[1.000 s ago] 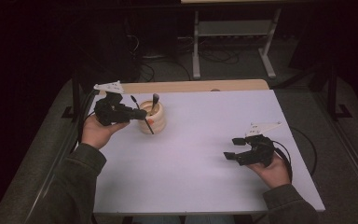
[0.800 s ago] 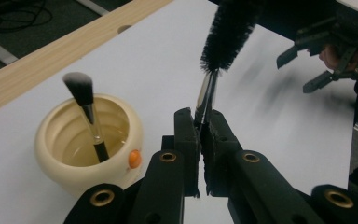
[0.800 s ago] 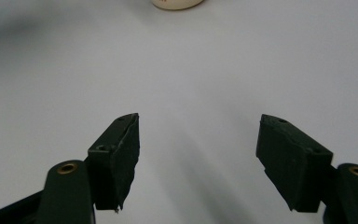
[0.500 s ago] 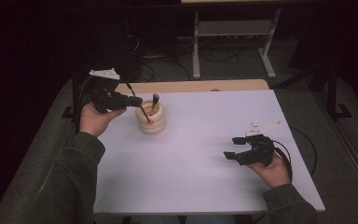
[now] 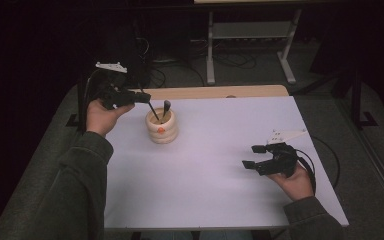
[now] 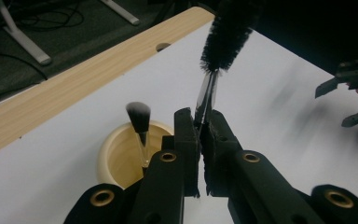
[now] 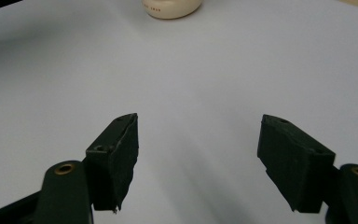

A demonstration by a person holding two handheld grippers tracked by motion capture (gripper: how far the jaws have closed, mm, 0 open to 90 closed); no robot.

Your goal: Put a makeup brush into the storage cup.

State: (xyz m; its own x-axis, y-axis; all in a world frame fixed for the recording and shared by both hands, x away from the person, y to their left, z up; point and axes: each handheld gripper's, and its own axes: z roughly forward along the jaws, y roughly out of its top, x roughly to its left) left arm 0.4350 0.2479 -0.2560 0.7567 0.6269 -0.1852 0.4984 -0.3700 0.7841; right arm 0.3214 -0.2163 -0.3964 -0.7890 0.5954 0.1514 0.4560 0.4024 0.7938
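A slim brush (image 6: pixel 216 51) with a black bristly head and a thin handle is clamped by the handle between the closed jaws of the left gripper (image 6: pixel 204 128), just above and beside a cream holder (image 5: pixel 161 127). A second brush (image 6: pixel 139 122) stands inside it. The right gripper (image 5: pixel 255 156) is held with jaws apart, empty, over the white table (image 5: pixel 220 200).

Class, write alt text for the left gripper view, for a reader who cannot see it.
The left gripper is shut on the thin handle of a black bristle brush, held above a white table. A cream holder beside it contains a soft makeup brush.
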